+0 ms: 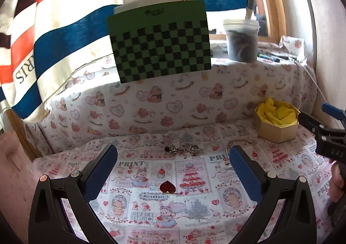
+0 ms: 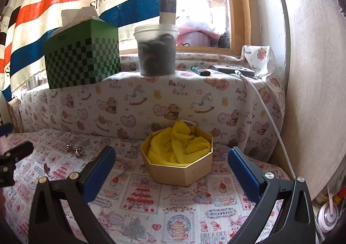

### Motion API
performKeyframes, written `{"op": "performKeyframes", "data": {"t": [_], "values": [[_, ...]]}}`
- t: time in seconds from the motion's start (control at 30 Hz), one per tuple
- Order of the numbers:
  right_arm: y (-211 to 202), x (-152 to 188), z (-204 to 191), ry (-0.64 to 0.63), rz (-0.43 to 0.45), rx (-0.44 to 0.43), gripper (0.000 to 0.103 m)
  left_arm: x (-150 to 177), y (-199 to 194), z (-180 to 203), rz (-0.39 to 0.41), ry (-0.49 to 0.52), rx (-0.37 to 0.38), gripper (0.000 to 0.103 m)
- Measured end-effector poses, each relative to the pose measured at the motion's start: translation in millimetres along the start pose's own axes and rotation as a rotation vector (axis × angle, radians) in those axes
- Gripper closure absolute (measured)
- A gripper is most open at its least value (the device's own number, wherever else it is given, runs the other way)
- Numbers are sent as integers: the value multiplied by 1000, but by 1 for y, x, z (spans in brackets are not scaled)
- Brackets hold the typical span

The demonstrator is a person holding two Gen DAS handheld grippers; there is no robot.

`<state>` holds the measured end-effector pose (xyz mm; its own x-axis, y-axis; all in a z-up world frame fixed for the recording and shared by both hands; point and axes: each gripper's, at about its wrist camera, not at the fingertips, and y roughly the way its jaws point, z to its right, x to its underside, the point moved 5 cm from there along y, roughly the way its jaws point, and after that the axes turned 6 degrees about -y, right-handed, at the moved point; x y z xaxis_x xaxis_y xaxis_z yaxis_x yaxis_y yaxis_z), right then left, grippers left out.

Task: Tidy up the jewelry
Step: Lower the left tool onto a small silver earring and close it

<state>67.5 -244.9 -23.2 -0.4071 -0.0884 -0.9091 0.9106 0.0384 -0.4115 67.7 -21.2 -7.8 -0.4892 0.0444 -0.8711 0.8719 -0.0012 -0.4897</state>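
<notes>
Now, in the left wrist view, the left gripper [image 1: 173, 155] stands wide open with nothing between its blue pads, hovering over the printed cloth [image 1: 138, 218]. A red heart piece [image 1: 167, 186] lies on the cloth in the lower middle of the frame, between the fingers but touching neither. Higher up sits a cluster of silver jewelry [image 1: 182, 149], too tangled to sort into pieces. A thin bangle [image 1: 237, 141] is partly hidden behind the right-hand finger. At the right edge the other gripper's tip reaches toward the octagonal box [image 1: 276, 129] lined with yellow fabric [image 1: 275, 113].

In the right wrist view, the right gripper [image 2: 172, 155] is likewise spread wide and empty, the box [image 2: 177, 170] between its fingers just ahead of the pads; contact seems absent, though the fisheye makes that uncertain. At middle left lies the silver cluster [image 2: 74, 150]; the bangle [image 2: 122, 167] shows only as an arc beside the left-hand finger.
</notes>
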Motion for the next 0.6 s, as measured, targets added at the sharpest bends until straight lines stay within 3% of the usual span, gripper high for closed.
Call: {"op": "performKeyframes", "data": {"t": [0.07, 0.2, 0.47, 0.6], "values": [[1, 0, 2, 21, -8, -21, 0, -10, 6, 0, -83, -23, 40, 0], [6, 2, 9, 57, -32, -20, 0, -25, 23, -5, -163, -24, 23, 3], [14, 4, 18, 80, -69, 5, 0, -14, 101, -16, -418, -149, 94, 39], [15, 4, 16, 68, -74, 7, 0, -1, 137, -16, -514, -130, 65, 58]]}}
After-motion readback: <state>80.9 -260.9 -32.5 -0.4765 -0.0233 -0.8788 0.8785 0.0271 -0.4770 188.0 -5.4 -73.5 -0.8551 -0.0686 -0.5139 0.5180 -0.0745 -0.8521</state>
